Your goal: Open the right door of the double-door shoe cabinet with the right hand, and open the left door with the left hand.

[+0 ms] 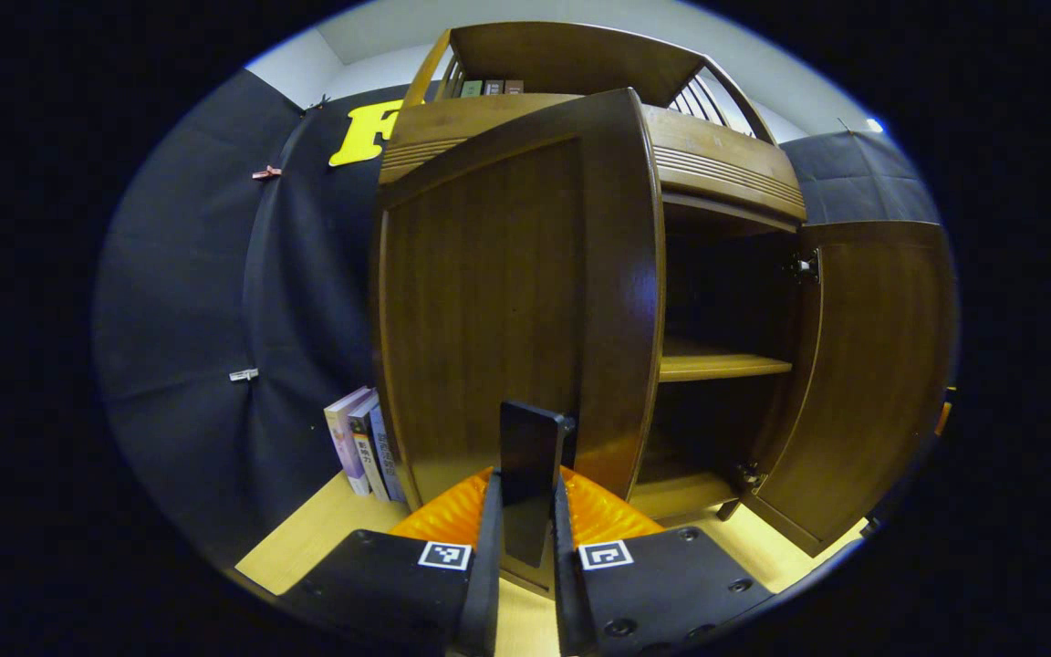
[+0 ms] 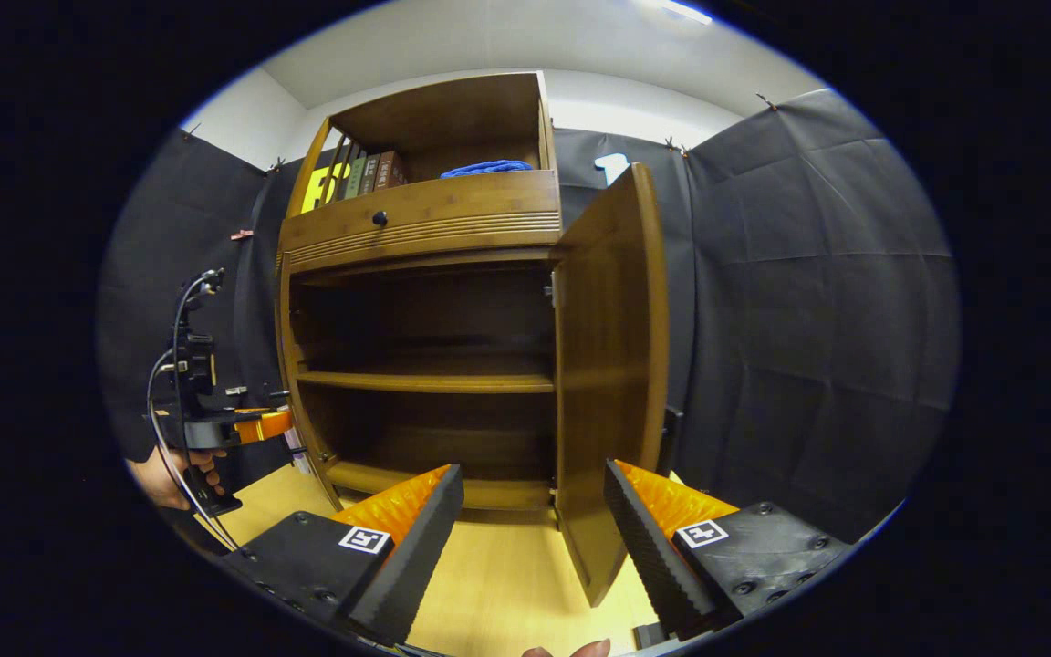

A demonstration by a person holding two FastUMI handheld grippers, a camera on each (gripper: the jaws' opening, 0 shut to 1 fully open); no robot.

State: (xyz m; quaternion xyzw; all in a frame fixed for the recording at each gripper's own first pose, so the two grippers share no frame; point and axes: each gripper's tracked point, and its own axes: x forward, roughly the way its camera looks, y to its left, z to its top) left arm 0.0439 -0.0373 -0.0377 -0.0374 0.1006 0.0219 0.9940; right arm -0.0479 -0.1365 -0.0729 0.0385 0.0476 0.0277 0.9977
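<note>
A glossy dark-wood shoe cabinet (image 2: 416, 228) is set on a pale wooden tabletop (image 2: 498, 575) before black cloth walls, its left door (image 1: 507, 301) swung out with the handle (image 1: 530, 456) clamped in the left claw (image 1: 525, 547), its right door (image 2: 612, 365) opened beyond the widely spread right claw (image 2: 535, 538).

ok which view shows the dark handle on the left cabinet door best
The left gripper view: the dark upright handle stands close between the left tool, whose fingers are shut on it, against the brown wooden left door. In the right gripper view I can't make the handle out, just the left tool far off.
</note>
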